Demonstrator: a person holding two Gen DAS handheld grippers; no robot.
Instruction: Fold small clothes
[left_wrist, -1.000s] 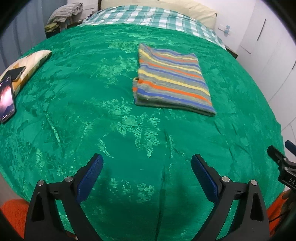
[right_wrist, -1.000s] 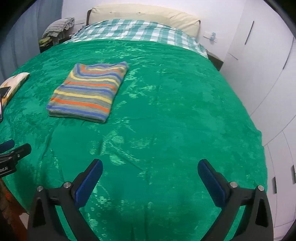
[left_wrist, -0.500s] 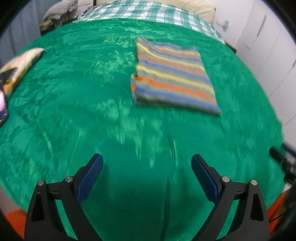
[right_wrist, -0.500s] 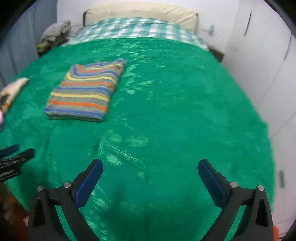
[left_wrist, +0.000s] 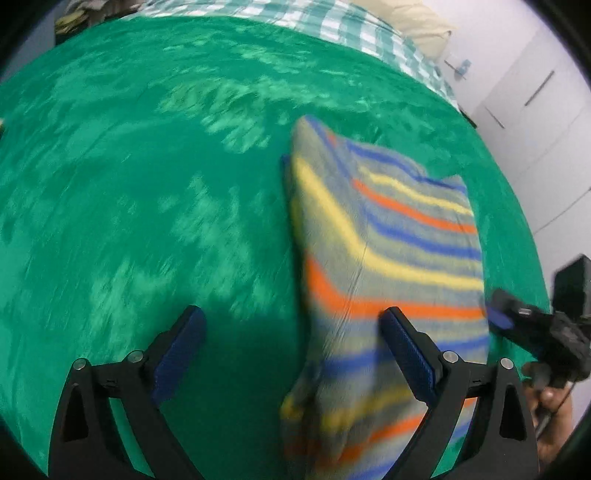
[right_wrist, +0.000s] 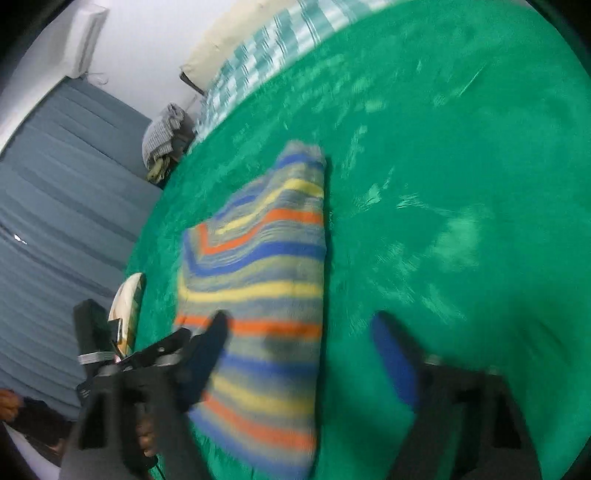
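Bed cover: green, patterned, spread over the whole bed; blurred in both views
Left tongs: spread wide, nothing pinched; the left finger hangs over bare green cover, the right finger over the near left part of the garment; whether a pad touches the cloth cannot be told
Folded garment: striped in grey, blue, yellow and orange; lies flat on the bed cover as a folded rectangle, right of the middle in the left wrist view; its near edge reaches under the left tongs
Right tongs: jaws have just been closing, partly spread now, pinching nothing; the garment's right edge lies between the fingers; the right finger is over bare cover
Bed head: checked sheet and cream pillow at the far end
Wardrobe doors: white, right of the bed
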